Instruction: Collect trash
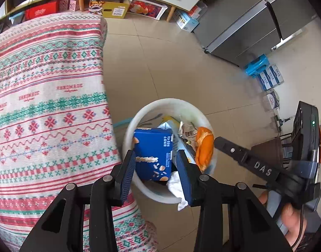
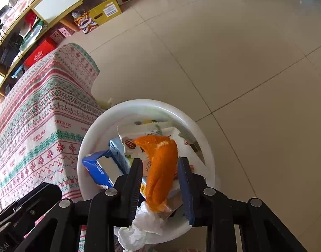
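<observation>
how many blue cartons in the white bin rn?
1 for sure: the blue carton stands at the table-side edge of the white bin, beside the orange peel and wrappers. A second bluish pack behind it may be another; more could be buried.

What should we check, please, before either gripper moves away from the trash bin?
1. Blue box inside the white bin: ok.
2. Orange peel inside the bin: ok.
3. Left gripper jaws open, clear of the box: ok.
4. Right gripper jaws released from the peel: cannot tell; it lies between them.
5. Crumpled tissue fully inside: not ok; it hangs over the rim.
6. More trash left on the patterned tablecloth: cannot tell.
</observation>
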The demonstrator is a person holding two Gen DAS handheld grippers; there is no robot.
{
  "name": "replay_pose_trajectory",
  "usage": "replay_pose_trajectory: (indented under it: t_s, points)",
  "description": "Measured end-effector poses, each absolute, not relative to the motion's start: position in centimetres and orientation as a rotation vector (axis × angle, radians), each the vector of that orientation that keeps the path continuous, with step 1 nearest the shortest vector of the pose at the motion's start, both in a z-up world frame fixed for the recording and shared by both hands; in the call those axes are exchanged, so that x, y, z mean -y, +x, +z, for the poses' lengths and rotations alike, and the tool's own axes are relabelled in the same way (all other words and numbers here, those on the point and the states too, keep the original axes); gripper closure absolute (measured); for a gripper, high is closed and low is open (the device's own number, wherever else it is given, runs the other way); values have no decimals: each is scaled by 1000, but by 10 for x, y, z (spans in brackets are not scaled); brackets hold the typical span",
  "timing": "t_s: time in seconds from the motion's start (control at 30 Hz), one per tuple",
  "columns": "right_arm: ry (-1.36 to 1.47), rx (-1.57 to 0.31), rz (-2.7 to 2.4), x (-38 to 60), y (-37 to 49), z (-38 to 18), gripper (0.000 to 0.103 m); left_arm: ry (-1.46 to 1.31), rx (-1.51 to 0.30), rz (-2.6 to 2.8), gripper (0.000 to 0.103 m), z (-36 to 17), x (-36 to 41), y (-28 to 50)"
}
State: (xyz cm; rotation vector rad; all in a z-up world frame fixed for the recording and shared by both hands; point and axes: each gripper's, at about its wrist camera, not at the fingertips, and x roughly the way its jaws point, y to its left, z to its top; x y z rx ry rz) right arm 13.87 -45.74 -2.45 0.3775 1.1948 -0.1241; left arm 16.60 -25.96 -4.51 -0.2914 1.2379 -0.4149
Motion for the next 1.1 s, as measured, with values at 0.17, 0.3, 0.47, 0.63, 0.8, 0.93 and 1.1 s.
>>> replay_pose_trajectory:
  t_s: [0.17, 0.3, 0.47, 0.63, 0.8, 0.93, 1.1]
  points:
    - [391, -1160, -140, 462, 131, -17, 63, -219, -1215, -374, 61, -43, 235, 145]
    - [376, -1137, -124, 451, 128, -8, 63, -146, -1190, -346, 61, -38, 212, 122]
    - [386, -1096, -84, 426, 117, 5, 57, -90, -1152, -333, 50, -27, 188, 99]
    - [287, -1049, -66, 375, 96, 14, 50, -63, -1075, -340, 32, -14, 171, 69]
    - [248, -943, -119, 348, 52, 26, 40, -116, -1077, -322, 30, -19, 153, 53]
    - [234, -893, -121, 330, 14, 25, 29, -62, -1022, -279, 29, -10, 148, 38]
    - [228, -868, -138, 319, -21, 17, 27, -45, -972, -239, 23, 2, 138, 20]
